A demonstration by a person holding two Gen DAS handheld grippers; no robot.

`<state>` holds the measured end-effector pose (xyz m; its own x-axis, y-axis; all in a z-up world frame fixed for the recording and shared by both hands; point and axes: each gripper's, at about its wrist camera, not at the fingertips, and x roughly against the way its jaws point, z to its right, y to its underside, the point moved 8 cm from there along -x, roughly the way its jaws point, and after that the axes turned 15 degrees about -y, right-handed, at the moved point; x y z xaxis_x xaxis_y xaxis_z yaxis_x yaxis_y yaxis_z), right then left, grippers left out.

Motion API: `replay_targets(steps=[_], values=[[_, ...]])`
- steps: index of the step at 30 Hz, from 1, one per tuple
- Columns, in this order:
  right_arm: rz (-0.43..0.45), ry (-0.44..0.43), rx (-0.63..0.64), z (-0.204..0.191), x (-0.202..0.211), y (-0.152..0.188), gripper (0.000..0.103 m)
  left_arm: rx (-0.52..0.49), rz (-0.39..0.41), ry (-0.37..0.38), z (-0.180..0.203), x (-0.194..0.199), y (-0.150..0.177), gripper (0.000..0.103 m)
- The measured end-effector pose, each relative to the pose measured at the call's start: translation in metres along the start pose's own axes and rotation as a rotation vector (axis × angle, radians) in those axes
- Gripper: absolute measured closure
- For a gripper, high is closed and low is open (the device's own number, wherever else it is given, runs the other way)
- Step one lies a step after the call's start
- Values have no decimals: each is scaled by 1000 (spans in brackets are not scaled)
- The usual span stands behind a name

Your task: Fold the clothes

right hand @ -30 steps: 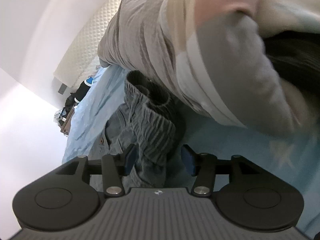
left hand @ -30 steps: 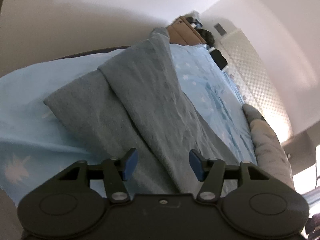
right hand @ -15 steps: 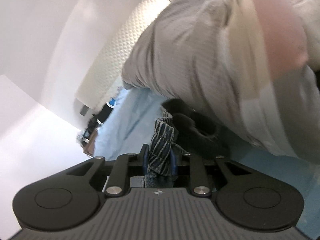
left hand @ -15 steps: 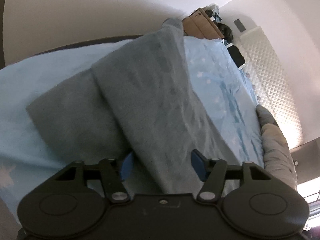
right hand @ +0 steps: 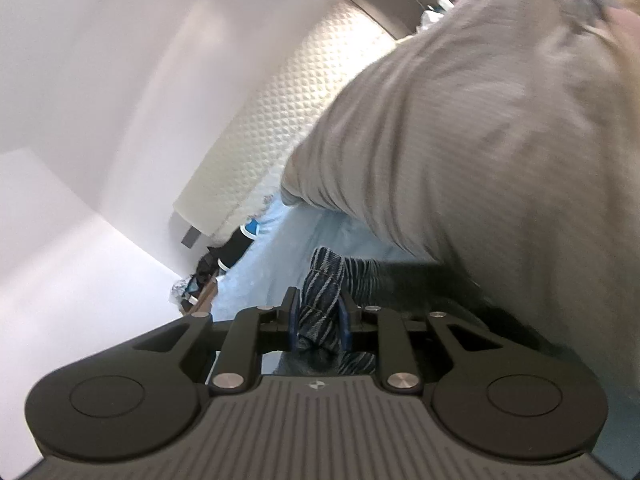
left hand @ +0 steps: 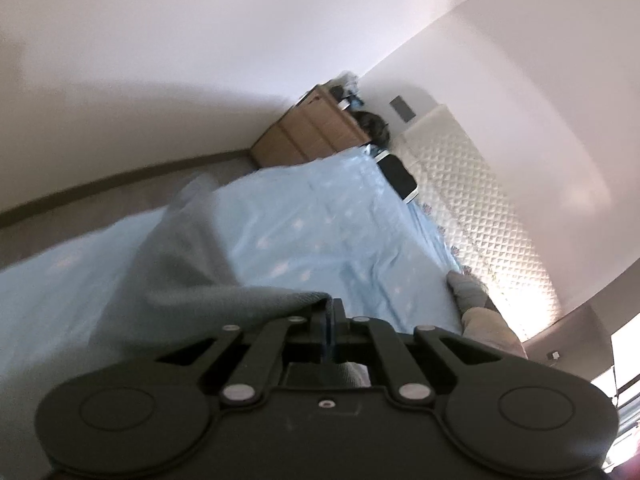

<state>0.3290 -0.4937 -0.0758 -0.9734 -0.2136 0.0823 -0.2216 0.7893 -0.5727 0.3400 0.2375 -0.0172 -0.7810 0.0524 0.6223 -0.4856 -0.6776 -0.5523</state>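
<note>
A grey-blue garment (left hand: 188,276) hangs lifted over the light-blue bed sheet (left hand: 320,236), blurred by motion. My left gripper (left hand: 330,326) is shut on its upper edge, the cloth draping away to the left. My right gripper (right hand: 318,320) is shut on the garment's dark ribbed cuff (right hand: 324,284), which bunches between the blue pads. The person's grey-sleeved arm (right hand: 460,152) fills the right of the right wrist view and hides the rest of the garment there.
A quilted white headboard (left hand: 472,208) runs along the bed's far side. A wooden cabinet (left hand: 312,132) with dark items on top stands in the corner. A dark device (left hand: 398,178) lies at the bed's far end. The person's sleeve (left hand: 476,304) shows at right.
My left gripper closed on the garment's edge and lifted it off the bed. My right gripper, shut on the ribbed cuff half a second ago, has risen with it.
</note>
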Motion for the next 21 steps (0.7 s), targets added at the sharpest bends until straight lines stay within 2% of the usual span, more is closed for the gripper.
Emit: replay_targets(steps=[5, 9, 13, 17, 19, 20, 21], values=[[17, 7, 10, -1, -59, -21, 82, 12, 5, -11, 40, -55, -33, 102], [10, 41, 47, 12, -114, -34, 82, 7, -2, -63, 63, -115, -50, 102], [-9, 86, 88, 35, -162, -38, 82, -39, -26, -144, 76, -181, -48, 102], [-61, 143, 134, 70, -201, -28, 81, -101, -64, -223, 79, -238, -27, 101], [-107, 161, 157, 85, -213, -17, 79, -114, -93, -241, 77, -256, -16, 97], [-128, 165, 175, 87, -216, -13, 78, -115, -97, -234, 77, -256, -12, 91], [-149, 169, 193, 90, -219, -8, 75, -116, -102, -226, 78, -256, -7, 79]])
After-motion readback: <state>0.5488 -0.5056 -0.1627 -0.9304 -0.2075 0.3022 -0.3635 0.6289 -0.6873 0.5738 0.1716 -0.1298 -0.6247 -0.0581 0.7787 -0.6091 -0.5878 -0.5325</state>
